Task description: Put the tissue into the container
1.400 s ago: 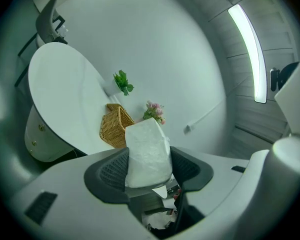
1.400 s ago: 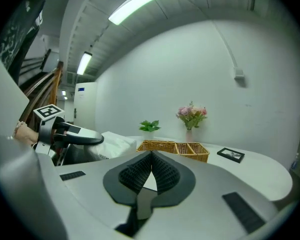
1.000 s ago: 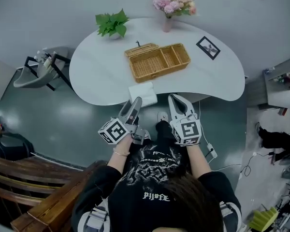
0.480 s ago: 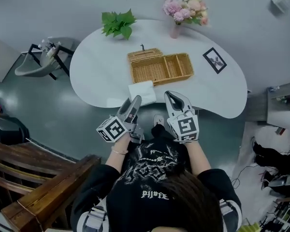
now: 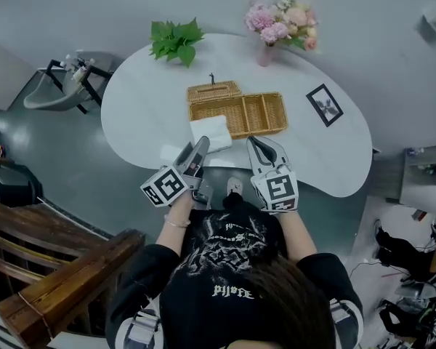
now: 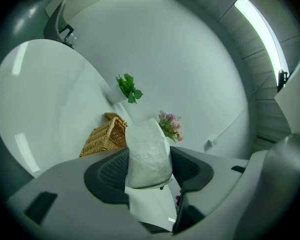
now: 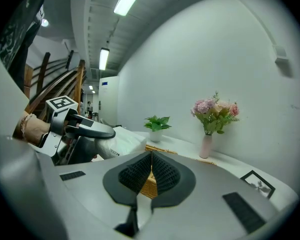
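Bulging white tissue [image 6: 148, 151], left tongs [image 6: 150, 168] clamped

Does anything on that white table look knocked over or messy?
Nothing stands out: potted plant and flower vase stand upright, the wicker basket sits with its lid open, and the left gripper holds the tissue pack.

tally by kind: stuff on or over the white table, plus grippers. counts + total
wicker basket: 1
tissue pack: 1
potted green plant: 1
flower vase: 1
picture frame: 1
grippers: 2 (left gripper, right gripper)
total: 7
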A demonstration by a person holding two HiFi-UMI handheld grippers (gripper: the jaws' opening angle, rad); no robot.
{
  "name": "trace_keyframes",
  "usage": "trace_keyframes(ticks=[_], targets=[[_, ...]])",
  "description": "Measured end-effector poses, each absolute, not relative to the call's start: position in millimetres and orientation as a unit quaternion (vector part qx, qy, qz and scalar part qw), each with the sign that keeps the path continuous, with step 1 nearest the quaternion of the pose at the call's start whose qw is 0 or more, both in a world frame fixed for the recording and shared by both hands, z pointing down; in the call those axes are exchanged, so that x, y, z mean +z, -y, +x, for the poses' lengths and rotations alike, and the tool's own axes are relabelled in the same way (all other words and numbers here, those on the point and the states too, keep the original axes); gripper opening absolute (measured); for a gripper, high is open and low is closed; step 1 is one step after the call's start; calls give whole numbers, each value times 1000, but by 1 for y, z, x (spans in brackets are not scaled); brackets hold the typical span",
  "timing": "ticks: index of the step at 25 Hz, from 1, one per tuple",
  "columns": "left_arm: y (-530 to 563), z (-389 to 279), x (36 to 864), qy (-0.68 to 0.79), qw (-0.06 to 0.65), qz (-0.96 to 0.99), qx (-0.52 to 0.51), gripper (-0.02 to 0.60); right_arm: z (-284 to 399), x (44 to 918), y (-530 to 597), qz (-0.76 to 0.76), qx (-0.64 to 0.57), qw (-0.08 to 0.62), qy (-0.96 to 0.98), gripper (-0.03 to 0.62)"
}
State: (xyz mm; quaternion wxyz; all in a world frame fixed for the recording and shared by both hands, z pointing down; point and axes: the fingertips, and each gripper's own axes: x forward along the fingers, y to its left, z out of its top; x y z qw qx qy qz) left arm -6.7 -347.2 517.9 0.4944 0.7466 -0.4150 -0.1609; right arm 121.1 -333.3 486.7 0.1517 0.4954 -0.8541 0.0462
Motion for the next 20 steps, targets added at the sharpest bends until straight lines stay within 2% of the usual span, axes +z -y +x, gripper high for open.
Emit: trace_keyframes(ticks=[13,20], targets=[[392,18,524,462,471,747,-86,261,146,489,366,475,39,168,863,25],[407,25,535,475,493,727,-59,261,153,492,376,464,45,158,870,25]])
